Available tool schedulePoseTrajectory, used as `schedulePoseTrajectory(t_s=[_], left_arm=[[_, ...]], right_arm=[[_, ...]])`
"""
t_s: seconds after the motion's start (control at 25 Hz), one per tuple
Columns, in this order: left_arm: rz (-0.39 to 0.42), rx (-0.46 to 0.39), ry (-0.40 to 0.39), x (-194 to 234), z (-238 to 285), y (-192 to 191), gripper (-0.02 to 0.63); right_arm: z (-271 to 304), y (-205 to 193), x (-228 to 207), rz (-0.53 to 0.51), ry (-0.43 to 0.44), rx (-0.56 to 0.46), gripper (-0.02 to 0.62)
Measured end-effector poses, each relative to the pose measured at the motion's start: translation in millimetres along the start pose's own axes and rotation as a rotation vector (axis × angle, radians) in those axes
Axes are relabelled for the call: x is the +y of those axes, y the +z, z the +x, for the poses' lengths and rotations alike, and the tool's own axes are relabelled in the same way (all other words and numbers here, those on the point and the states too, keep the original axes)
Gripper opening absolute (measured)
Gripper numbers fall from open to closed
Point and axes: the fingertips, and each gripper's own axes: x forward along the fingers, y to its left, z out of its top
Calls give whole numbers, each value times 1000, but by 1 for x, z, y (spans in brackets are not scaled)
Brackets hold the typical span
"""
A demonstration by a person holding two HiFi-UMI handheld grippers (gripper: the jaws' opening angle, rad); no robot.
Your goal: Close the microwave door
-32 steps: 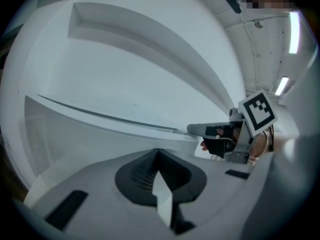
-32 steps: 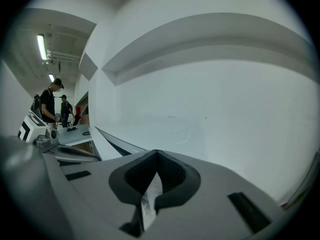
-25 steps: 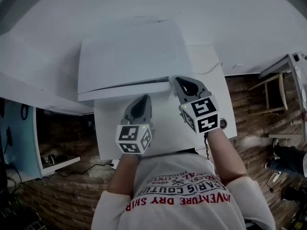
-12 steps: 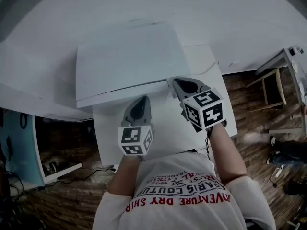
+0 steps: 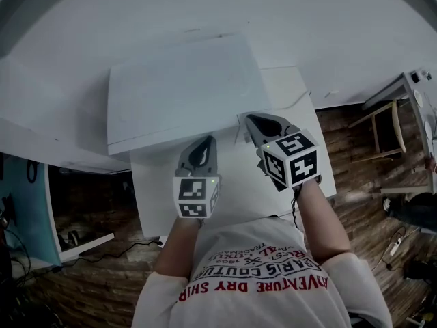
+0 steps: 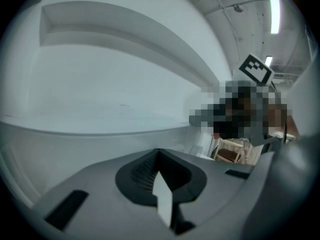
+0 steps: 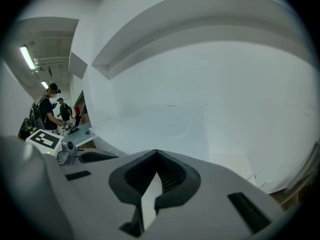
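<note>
The white microwave [image 5: 181, 87] stands at the back of a white table [image 5: 235, 183], seen from above; its front edge looks flush, and I cannot tell if a gap remains at the door. My left gripper [image 5: 203, 144] is shut and empty, its tips just short of the front. My right gripper [image 5: 252, 119] is also shut and empty, by the front's right corner. The left gripper view is filled by the microwave's pale front [image 6: 100, 99]. In the right gripper view the white front [image 7: 190, 109] is close ahead.
The table's right edge [image 5: 328, 162] is near my right arm. A wooden chair [image 5: 386, 132] stands on the plank floor to the right, a blue cabinet [image 5: 27, 203] to the left. People [image 7: 50, 114] stand far off at another table.
The strip of the microwave's front seen from above has grown thinner. My left gripper has shifted slightly right; the right one stays by the front's right corner.
</note>
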Motion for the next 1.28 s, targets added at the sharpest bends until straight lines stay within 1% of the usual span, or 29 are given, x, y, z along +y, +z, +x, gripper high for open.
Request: schedulePoseTrajectory(t_s=[0.12,0.16,0.28,0.32,0.4,0.48,0.56,0.6,0.72,0.8,0.92,1.04,1.12,1.2,1.28], left_arm=[[-40,-13,-1,0,-1,0,-3],[-40,-16,1,0,-1,0,-3],[10,-23,24,1,-1,1,-3],[16,-31,32,1,-2,3,-3],[-10,-59,31,2,-10,11,-3],[-36,-86,20,1,-20,18,-3],[-43,-113,19,3,-31,26,-3],[-46,-128,21,4,-37,30,-3],[-56,-169,29,10,-55,41,-3],[-53,-183,30,11,-67,47,-3],[-40,-191,23,10,-81,51,-3],[-45,-200,14,11,-92,49,-3],[-55,-197,12,12,-96,44,-3],[-74,-192,10,13,-99,38,-3],[-102,-186,-2,12,-102,31,-3]], right_arm=[[0,0,0,4,0,-6,6],[0,0,0,11,0,-10,6],[-1,1,-1,38,-16,-36,6],[-2,1,-2,42,-25,-51,6],[-3,1,-1,33,-37,-90,6],[-5,0,0,-5,-33,-125,6],[-7,-1,1,-16,-30,-139,6],[-9,-1,1,6,-30,-144,6],[-16,-3,7,117,-29,-192,6],[-22,-9,16,140,-35,-212,6],[-25,-22,35,93,-54,-217,6],[-26,-30,56,59,-64,-240,6],[-26,-36,68,43,-63,-233,6],[-25,-41,78,40,-64,-219,7],[-26,-43,83,58,-63,-231,6]])
